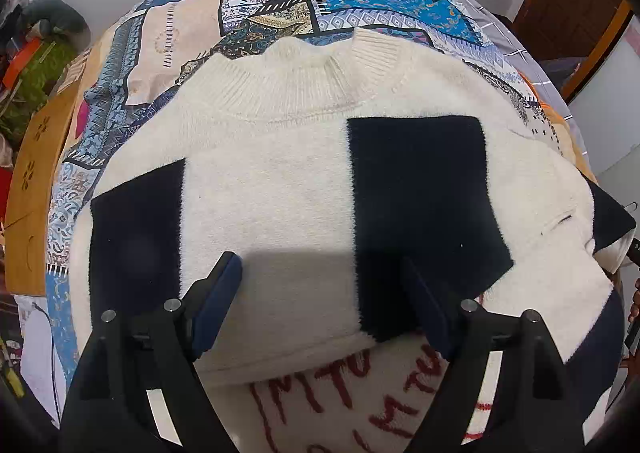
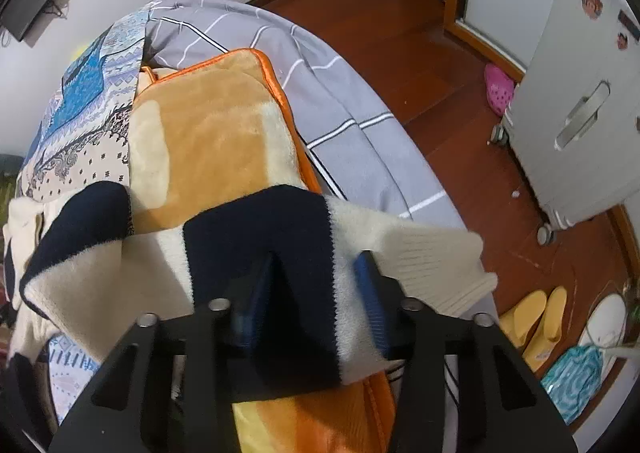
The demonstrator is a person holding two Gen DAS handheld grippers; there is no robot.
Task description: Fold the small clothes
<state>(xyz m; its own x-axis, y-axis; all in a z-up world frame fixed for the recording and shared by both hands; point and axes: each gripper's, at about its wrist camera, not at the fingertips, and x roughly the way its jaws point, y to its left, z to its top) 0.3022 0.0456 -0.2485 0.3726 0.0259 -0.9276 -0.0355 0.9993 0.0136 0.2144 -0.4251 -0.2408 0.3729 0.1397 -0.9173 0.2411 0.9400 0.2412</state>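
A cream knit sweater [image 1: 280,181] with navy blocks lies flat on the patterned bedspread [image 1: 280,1], collar at the far side; red lettering shows near its lower part. My left gripper [image 1: 320,277] is open just above the sweater's body, holding nothing. In the right wrist view my right gripper [image 2: 316,277] is shut on the sweater's sleeve [image 2: 280,253], a navy and cream band. The ribbed cream cuff [image 2: 440,265] hangs out to the right past the fingers. The sleeve is lifted above an orange blanket [image 2: 208,133].
A grey checked duvet [image 2: 340,113] covers the bed's right side. The wooden floor [image 2: 460,133] lies beyond, with a white cabinet [image 2: 580,113], yellow slippers [image 2: 536,317] and a pink shoe [image 2: 498,87]. A wooden board [image 1: 36,181] and clutter stand left of the bed.
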